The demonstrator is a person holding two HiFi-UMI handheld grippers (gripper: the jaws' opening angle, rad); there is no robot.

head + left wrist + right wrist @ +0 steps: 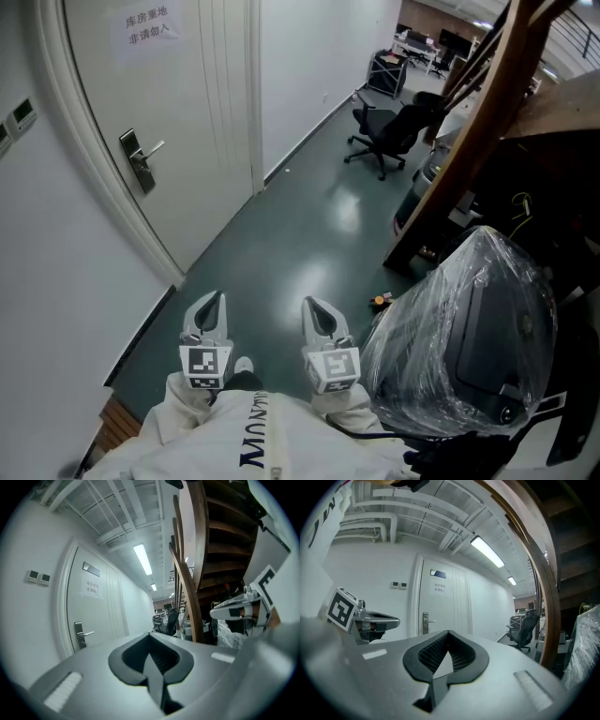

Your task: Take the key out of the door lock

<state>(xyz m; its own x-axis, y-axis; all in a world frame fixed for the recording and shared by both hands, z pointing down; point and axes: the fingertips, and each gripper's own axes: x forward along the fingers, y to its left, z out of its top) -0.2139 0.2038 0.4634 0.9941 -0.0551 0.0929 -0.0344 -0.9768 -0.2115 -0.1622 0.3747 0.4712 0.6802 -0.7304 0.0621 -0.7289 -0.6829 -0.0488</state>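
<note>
A white door (178, 103) stands shut at the left of the corridor, well ahead of me. Its metal lock plate with lever handle (141, 159) is also small in the left gripper view (80, 634) and the right gripper view (425, 622). A key is too small to make out. My left gripper (210, 309) and right gripper (321, 315) are held side by side low in front of me, far from the door, both shut and empty. From the left gripper (151, 641) I see the right one (234, 609). From the right gripper (448, 638) I see the left one (375, 619).
A paper notice (147, 26) hangs high on the door, and wall switches (19, 117) sit left of the frame. On the right are a wooden stair beam (469, 122), a plastic-wrapped machine (469, 328) and a black office chair (384, 131). Dark green floor (300, 234) runs ahead.
</note>
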